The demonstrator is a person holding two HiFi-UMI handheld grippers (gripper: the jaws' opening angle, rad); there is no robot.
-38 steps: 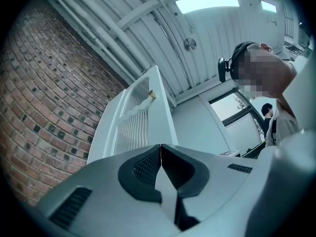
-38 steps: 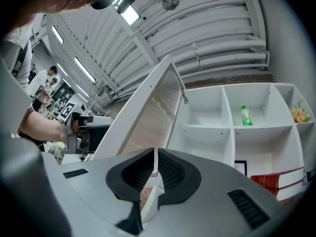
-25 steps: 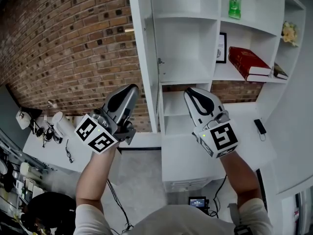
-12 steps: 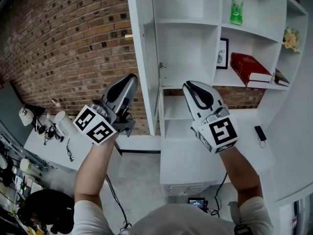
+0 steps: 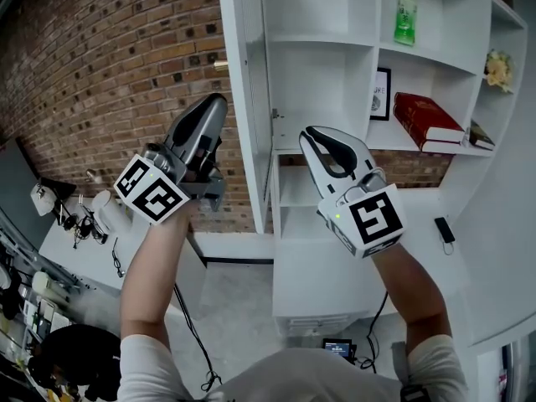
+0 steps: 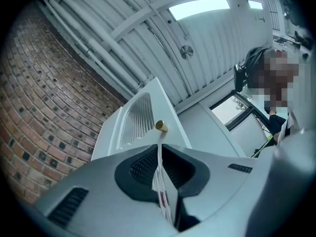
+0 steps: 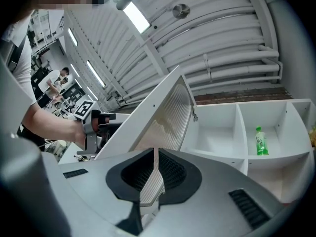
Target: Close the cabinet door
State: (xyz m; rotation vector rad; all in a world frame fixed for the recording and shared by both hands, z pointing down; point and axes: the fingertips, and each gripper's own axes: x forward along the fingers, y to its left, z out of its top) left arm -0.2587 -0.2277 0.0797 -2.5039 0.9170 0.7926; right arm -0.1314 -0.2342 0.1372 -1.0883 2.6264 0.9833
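The white cabinet (image 5: 322,90) stands open, and its louvred door (image 5: 243,99) swings out toward me, seen edge-on. A brass knob (image 5: 219,64) sticks out on the door's left face. My left gripper (image 5: 216,100) is left of the door, just below the knob, jaws shut and empty. In the left gripper view the knob (image 6: 161,127) sits right above the tips of the left gripper (image 6: 159,149). My right gripper (image 5: 322,132) is shut and empty on the door's right, in front of the open compartment. The right gripper view shows the door's inner louvres (image 7: 170,117) beyond the right gripper (image 7: 156,152).
A green bottle (image 5: 404,13), a framed picture (image 5: 381,88) and a red book (image 5: 427,111) stand on the shelves to the right. A brick wall (image 5: 100,74) runs behind the door. A white desk (image 5: 84,233) with small items is at lower left.
My left gripper has risen toward the door's knob. My right gripper has shifted a little up and left. The door has not visibly moved.
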